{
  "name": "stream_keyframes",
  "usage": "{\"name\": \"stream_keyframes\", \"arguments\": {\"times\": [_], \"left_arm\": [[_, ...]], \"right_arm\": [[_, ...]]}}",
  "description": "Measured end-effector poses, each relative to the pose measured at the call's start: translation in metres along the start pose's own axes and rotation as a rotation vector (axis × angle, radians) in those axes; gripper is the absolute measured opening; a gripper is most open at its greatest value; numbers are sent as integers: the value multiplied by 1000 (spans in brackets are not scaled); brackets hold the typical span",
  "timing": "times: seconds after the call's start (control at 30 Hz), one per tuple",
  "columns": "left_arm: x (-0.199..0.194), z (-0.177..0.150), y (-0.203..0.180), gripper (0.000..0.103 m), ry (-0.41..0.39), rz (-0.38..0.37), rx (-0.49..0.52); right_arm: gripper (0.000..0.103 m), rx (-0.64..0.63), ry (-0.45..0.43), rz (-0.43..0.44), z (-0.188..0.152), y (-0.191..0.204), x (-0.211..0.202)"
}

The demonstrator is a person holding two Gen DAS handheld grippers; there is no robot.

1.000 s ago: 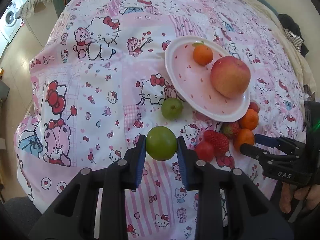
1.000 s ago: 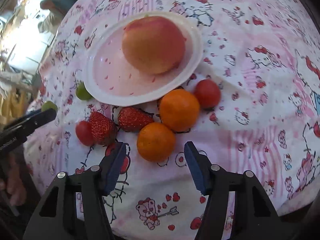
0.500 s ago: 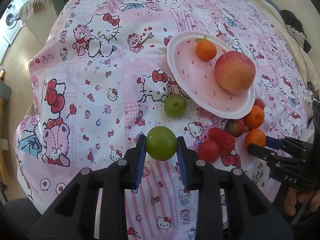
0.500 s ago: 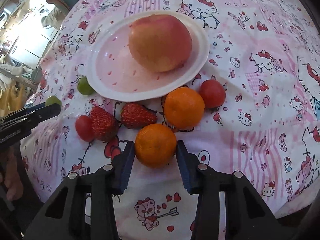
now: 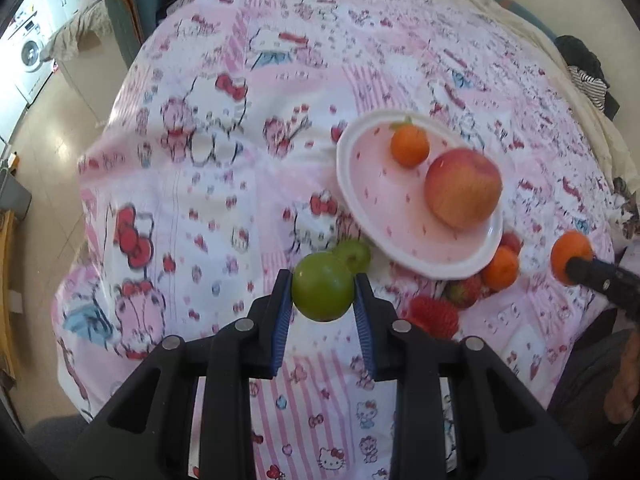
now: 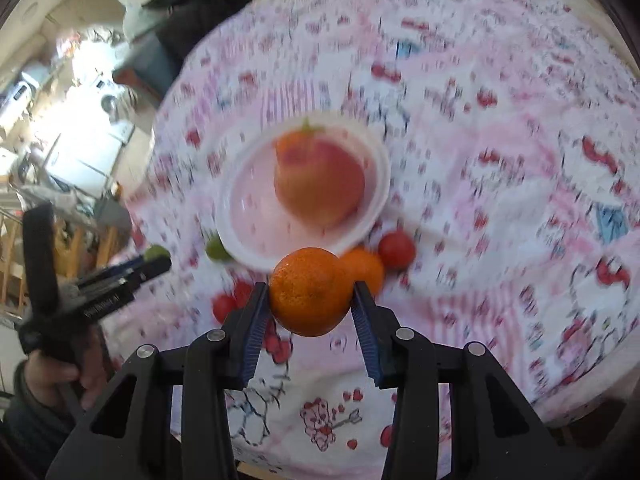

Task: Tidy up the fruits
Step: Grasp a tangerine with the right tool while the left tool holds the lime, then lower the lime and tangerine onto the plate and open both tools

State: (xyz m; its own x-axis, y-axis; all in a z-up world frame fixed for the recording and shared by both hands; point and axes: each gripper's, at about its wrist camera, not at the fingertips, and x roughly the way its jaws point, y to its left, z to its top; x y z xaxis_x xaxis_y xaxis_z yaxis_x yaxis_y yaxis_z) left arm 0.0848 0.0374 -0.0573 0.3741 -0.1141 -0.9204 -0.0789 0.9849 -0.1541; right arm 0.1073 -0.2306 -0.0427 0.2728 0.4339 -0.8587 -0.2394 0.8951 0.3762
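Observation:
My left gripper (image 5: 322,298) is shut on a green fruit (image 5: 322,291) and holds it above the cloth, near the pink plate (image 5: 372,200). The plate carries an apple (image 5: 463,193) and a small orange (image 5: 409,145). My right gripper (image 6: 310,300) is shut on an orange (image 6: 311,291), lifted above the cloth in front of the plate (image 6: 248,216). The held orange also shows in the left wrist view (image 5: 570,250). A second green fruit (image 5: 354,254), another orange (image 5: 501,269), strawberries (image 5: 434,314) and a red tomato (image 6: 397,249) lie beside the plate.
The pink cartoon-print cloth (image 5: 208,184) covers a rounded surface that drops off at the left and front edges. A floor and a washing machine (image 5: 30,54) lie beyond the left edge. Dark clothing (image 5: 588,68) sits at the far right.
My right gripper closed on the front orange and lifted it off the cloth. Both grippers rose and pulled back. The left still holds the green fruit.

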Motion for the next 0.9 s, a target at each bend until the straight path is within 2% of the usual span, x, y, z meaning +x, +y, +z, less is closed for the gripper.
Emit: {"name": "stream_keyframes", "arguments": {"times": [0.23, 0.37, 0.53, 0.7, 0.9], "left_arm": [[-3, 35, -25, 26, -1, -57, 53], [8, 51, -41, 26, 3, -35, 105], [38, 66, -50, 26, 44, -19, 131], [73, 65, -53, 26, 105, -39, 132], [93, 68, -59, 26, 124, -60, 144]], "right_arm": [[44, -5, -68, -1, 58, -4, -20], [44, 2, -64, 6, 90, -11, -9], [44, 8, -9, 5, 120, -21, 24], [44, -38, 64, -24, 144, -25, 66], [44, -39, 139, -6, 162, -32, 108]]}}
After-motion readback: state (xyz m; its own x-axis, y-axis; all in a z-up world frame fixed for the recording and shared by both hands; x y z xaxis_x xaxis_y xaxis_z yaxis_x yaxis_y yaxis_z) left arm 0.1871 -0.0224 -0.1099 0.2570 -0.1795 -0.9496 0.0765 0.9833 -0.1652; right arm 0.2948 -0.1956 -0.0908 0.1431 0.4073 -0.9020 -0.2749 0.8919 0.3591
